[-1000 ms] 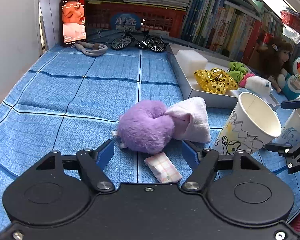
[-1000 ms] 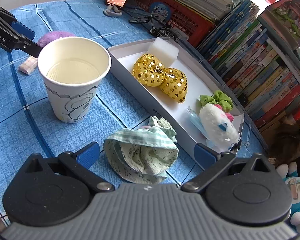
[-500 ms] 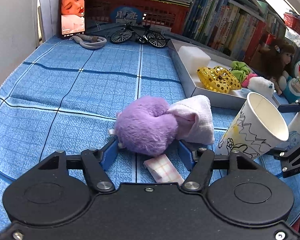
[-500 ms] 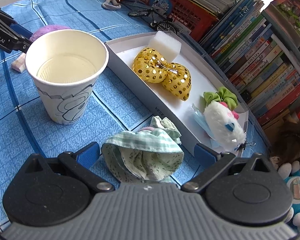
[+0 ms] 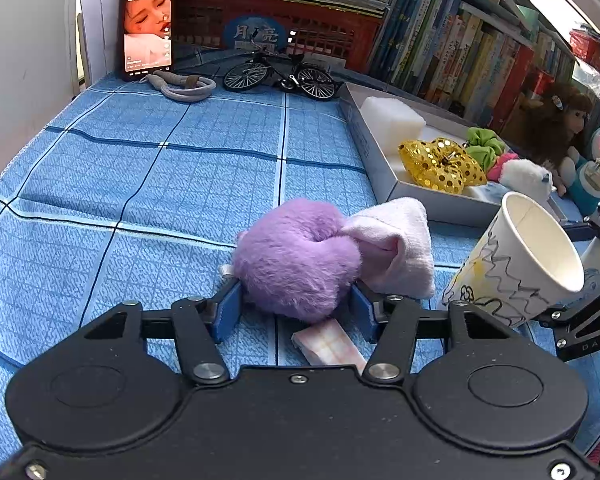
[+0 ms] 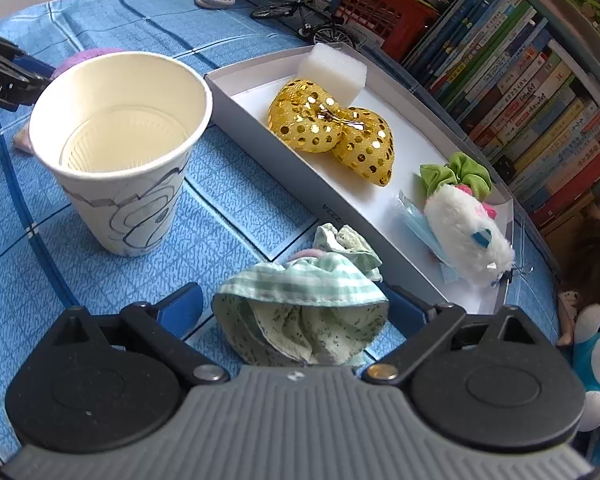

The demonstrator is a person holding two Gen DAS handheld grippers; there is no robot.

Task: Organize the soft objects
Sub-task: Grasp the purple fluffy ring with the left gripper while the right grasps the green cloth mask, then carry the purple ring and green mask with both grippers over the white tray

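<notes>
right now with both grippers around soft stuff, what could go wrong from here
1. The purple plush between the left gripper fingers touches the pink cloth; lifting may drag it along.
2. The paper cup stands close to both grippers and could be knocked over.
3. The right gripper straddles the loose green cloth beside the tray wall; closing may catch only a fold.

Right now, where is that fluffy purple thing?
In the left wrist view, the purple fluffy scrunchie lies on the blue tablecloth between the left claw's fingers, touching the pink towel.
</notes>
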